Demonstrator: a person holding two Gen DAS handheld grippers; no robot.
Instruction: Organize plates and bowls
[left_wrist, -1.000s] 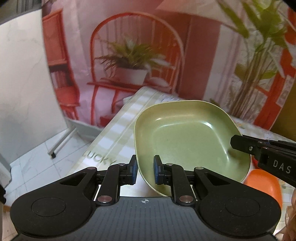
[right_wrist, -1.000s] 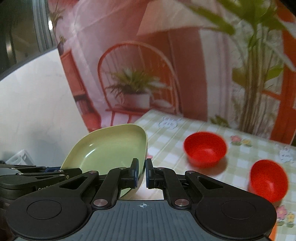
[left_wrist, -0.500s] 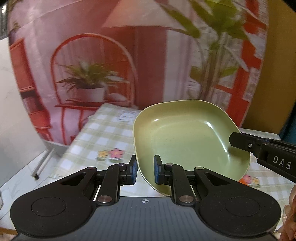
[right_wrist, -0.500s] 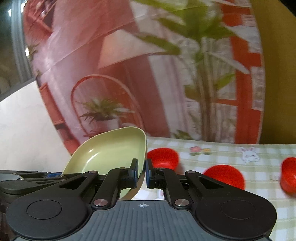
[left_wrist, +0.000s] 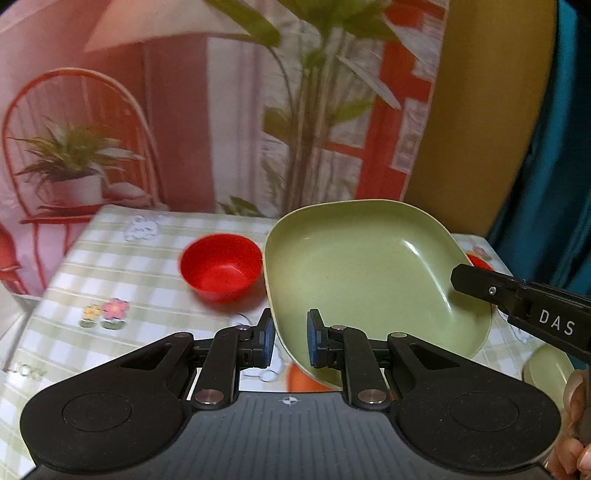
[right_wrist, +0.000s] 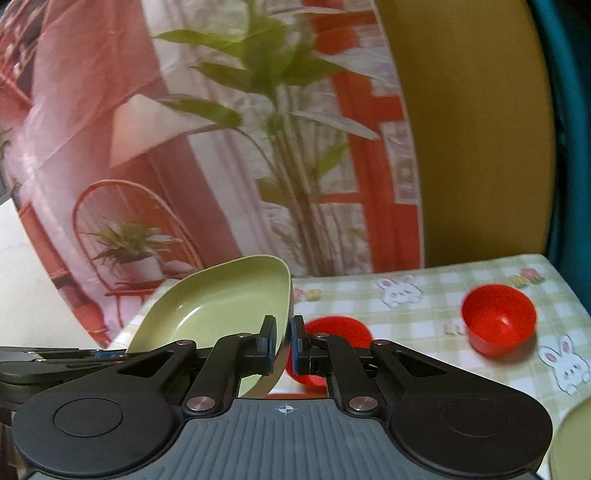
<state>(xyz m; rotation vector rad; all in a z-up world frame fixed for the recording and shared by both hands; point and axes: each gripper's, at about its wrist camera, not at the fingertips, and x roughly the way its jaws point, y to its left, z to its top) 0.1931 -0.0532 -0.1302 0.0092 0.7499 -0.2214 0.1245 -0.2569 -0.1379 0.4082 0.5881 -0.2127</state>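
Carrying a pale green, rounded-square plastic plate (left_wrist: 369, 273) above the bench (left_wrist: 110, 266), both claws are clamping its rim at once. The left claw (left_wrist: 290, 341) is pinching the near edge, with 1 blue pad inside the plate's well and 1 under its outer wall. The right claw (right_wrist: 282, 343) is biting the opposite edge the same way, and it is showing in the left view as a black arm reaching onto the plate's right side. Neither claw is open; each is closed on the thin rim.

The plate is hanging tilted in the air, clear of the green-checked cloth, with its hollow facing the left camera. Below and beyond it, 2 small red plastic bowls (right_wrist: 498, 321) (right_wrist: 334, 332) are sitting on the bench, well apart from each other. A further pale green dish (left_wrist: 546, 369) is peeking in at the right edge.

Judging by its look, the plate is light and stiff, probably melamine or a similar plastic, so breakage is seeming unlikely. Its glossy inner surface is catching the light, which suggests a slippery hold. The raised sloping wall is giving the pads something to bite, so the rim is looking like the right place to grip. With 2 opposed holds, twisting 1 hand against the other could be levering the rim out of a pad.
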